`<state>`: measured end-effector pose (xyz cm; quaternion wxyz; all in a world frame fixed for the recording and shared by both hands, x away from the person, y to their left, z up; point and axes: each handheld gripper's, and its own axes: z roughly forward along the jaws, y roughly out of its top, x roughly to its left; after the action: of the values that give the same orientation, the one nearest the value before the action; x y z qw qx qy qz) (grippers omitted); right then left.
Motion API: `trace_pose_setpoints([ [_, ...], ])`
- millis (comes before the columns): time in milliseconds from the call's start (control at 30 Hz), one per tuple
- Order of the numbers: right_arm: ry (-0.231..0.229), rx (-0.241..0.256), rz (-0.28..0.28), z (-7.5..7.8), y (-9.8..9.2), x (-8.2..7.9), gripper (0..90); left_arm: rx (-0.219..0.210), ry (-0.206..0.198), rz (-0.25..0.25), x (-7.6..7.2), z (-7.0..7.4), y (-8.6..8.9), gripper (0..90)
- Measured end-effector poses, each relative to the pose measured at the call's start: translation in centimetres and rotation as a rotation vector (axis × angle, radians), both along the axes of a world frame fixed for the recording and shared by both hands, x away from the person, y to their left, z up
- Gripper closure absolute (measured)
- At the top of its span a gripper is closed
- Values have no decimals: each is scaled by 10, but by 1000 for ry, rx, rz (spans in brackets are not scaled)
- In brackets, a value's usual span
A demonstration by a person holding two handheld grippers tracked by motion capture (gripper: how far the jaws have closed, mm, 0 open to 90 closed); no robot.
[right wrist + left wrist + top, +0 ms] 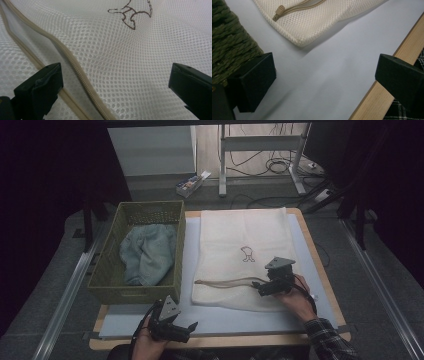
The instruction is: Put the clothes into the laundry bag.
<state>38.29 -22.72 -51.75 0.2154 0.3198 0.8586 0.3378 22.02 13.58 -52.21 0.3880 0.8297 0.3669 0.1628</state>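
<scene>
A: Where's the mesh laundry bag (243, 255) lying?

B: Flat on the white mat (315, 270), right of the green basket (112, 265) holding the jeans (148, 252). Your right gripper (264, 287) hovers over its zipper (77, 75), jaws spread wide, holding nothing.

A: And my left gripper (186, 327)?

B: Parked by the table's near edge, jaws also apart and empty. The bag looks light, limp and floppy; I'd pinch the mesh beside the open zipper rather than the middle.
</scene>
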Motion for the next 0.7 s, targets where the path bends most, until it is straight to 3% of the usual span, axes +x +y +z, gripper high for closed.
trace_pose_setpoints([
  [333, 3, -60, -25, -4, 3, 8, 42, 1, 0, -2, 0, 0, 0, 31],
  [467, 18, -43, -45, 0, 4, 6, 130, 2, -1, -2, 0, 0, 0, 31],
  [700, -12, -22, -27, 12, 0, 1, 318, 4, 0, -3, 0, 0, 0, 31],
])
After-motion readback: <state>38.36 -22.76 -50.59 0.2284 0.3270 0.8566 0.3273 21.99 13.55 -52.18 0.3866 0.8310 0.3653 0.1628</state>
